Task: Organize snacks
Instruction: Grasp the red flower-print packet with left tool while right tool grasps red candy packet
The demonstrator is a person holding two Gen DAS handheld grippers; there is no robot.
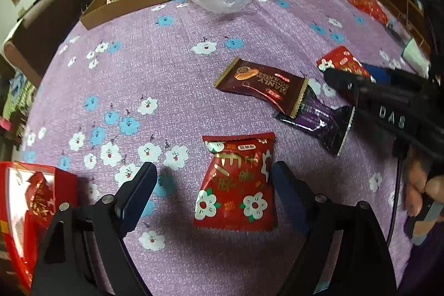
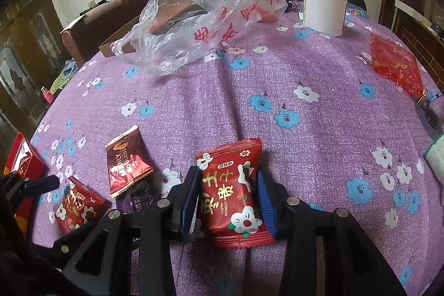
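Snack packets scattered over a purple tablecloth (image 2: 319, 68) printed with blue and white flowers. Far left, near edge: red box (image 1: 16, 212) with a clear window, a red packet inside. Left gripper (image 1: 213, 193) spread wide, hovering over a red flowered snack packet (image 1: 236, 185) lying flat between its blue pads, neither pad touching. Further right, brown packet (image 1: 260, 85) reading "MANLY SOULKISS", overlapping a dark purple packet (image 1: 322, 121). Right gripper (image 2: 227, 196) clamped on a second red flowered packet (image 2: 233, 193), printed "HAPPY MOMENT" under gold Chinese characters, held upright. Far side, left to right: open cardboard box (image 1: 122, 4) with red snacks, crumpled clear plastic bag (image 2: 199, 18) with red Chinese lettering, white plastic jar (image 2: 324, 7), red cellophane bag (image 2: 394, 63). "DAS" legible on the right gripper's body. Beyond the table: brown chair (image 2: 111, 15), framed picture on a pale wall.
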